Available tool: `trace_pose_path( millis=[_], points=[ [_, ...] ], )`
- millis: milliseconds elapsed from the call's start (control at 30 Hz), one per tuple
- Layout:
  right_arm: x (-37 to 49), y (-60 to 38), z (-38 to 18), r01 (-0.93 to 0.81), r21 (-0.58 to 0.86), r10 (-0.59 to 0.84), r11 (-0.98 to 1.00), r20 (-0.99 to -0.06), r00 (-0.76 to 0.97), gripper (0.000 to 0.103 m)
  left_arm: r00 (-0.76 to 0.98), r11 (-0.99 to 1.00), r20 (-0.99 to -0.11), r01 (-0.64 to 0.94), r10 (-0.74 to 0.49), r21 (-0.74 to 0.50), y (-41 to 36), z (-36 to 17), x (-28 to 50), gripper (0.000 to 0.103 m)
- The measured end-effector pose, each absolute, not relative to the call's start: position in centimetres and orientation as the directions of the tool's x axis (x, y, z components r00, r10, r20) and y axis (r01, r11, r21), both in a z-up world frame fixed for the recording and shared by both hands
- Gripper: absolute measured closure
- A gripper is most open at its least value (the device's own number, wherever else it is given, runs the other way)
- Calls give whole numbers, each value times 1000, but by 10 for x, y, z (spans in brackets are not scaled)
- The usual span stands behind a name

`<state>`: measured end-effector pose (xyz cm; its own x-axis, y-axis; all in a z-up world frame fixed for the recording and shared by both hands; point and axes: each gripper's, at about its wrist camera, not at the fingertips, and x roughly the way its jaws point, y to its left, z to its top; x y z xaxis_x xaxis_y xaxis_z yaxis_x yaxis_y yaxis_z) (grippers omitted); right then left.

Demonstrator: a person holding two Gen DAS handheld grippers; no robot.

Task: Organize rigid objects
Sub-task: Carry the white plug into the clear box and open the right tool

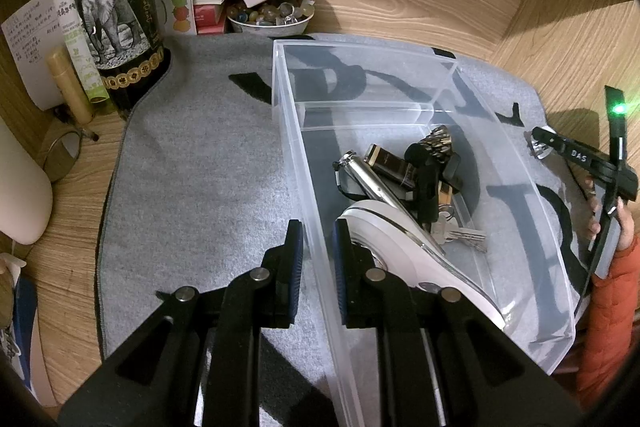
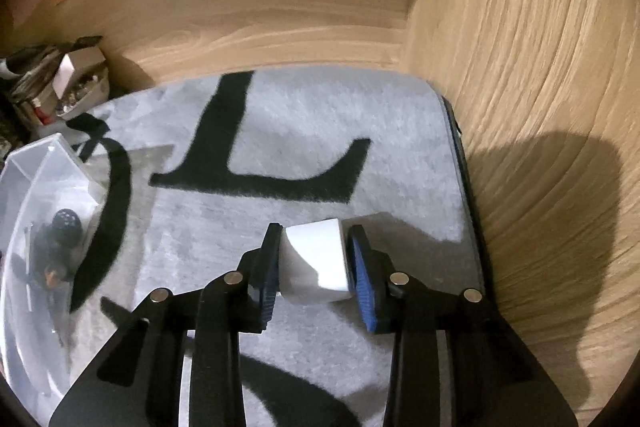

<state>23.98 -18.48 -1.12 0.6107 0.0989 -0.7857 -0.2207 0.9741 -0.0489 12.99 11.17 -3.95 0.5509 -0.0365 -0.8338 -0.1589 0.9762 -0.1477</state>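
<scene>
Left gripper (image 1: pixel 316 259): fingers clamped on clear bin (image 1: pixel 532 211) wall, lower centre, steadying it. Right gripper (image 2: pixel 314 261): fingers clamped on white block (image 2: pixel 316 259), lower centre, likely bin-bound.

left hand-held gripper (image 1: pixel 316 259): black arms, blue ribbed pads, silver pins | right hand-held gripper (image 2: pixel 314 263): same | sleeve (image 1: pixel 612 315): orange, quilted

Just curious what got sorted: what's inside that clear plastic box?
The clear box holds a white device, keys, a silver metal tube and dark small items. The pile hides whatever lies beneath it. The far compartment looks empty.
</scene>
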Motion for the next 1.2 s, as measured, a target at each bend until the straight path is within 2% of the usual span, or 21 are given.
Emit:
trace_pose_path(
  millis=[567, 800, 1200],
  points=[
    [182, -121, 57, -407, -69, 268, 911, -652, 710, 73, 550, 976, -835, -158, -37, -148, 112, -39, 131, 90],
    [154, -78, 76, -530, -69, 387, 845, -605, 696, 73, 549, 976, -835, -158, -38, -149, 112, -39, 131, 90],
    [135, -5, 62, -693, -69, 513, 718, -620, 594, 73, 550, 976, -834, -157, -41, -151, 112, -39, 131, 90]
  ],
)
